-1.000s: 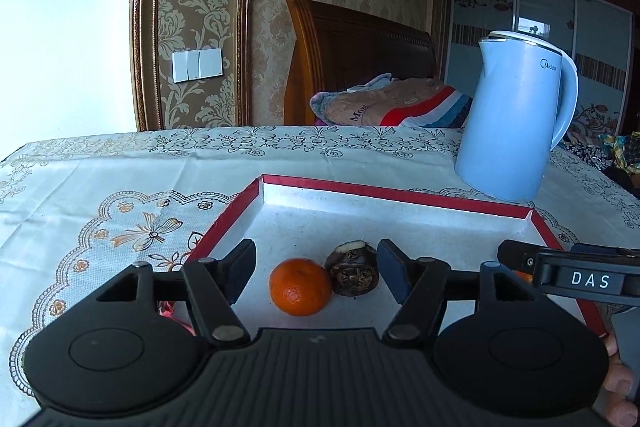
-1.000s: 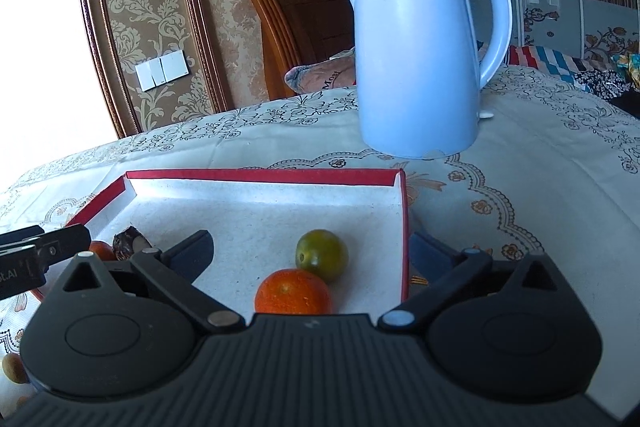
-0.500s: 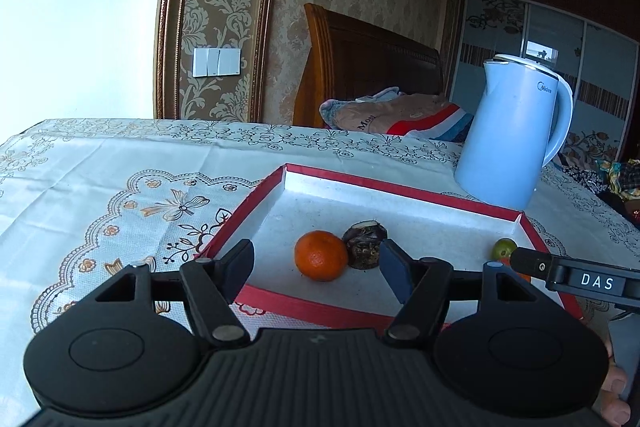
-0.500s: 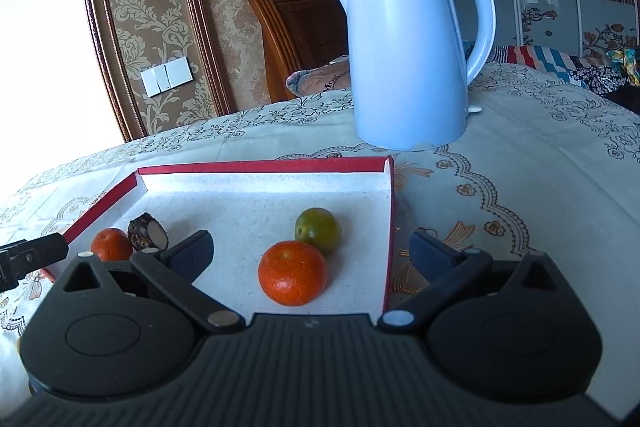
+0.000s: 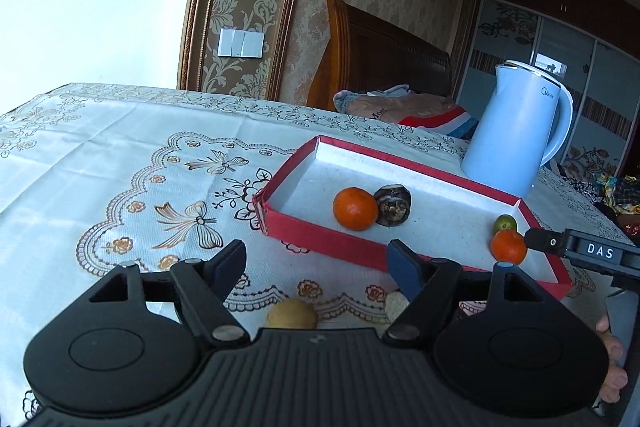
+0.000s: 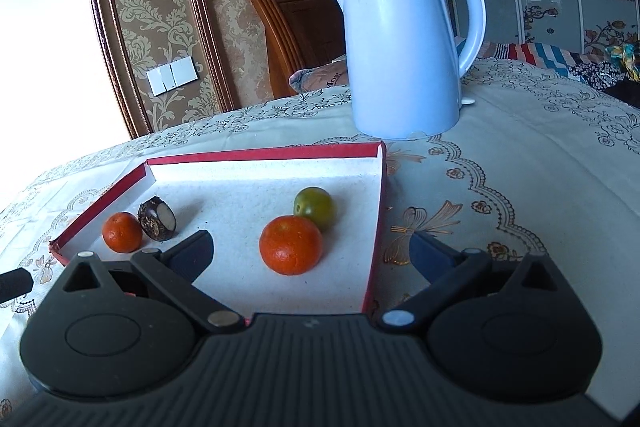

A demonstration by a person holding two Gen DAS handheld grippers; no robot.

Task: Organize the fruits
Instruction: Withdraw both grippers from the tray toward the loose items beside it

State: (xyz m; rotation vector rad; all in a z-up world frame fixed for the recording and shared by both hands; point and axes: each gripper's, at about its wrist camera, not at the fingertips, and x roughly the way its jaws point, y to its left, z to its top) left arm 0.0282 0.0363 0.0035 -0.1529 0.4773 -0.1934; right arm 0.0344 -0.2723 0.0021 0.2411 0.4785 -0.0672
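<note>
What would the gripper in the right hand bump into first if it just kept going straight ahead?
Probably the larger orange in the red tray, right ahead between the right gripper's open fingers. The green fruit lies just behind it. Depth is hard to judge.

Your left gripper [image 5: 318,265] has pulled back out of the red-walled white tray [image 5: 328,235], and its jaws are opening with nothing between them. A yellowish round fruit [image 5: 292,314] now shows at the lower middle of the frame, on the lace-patterned surface [image 5: 120,187]. Your right gripper [image 6: 310,251] has backed off the orange tangerine [image 6: 291,245].
</note>
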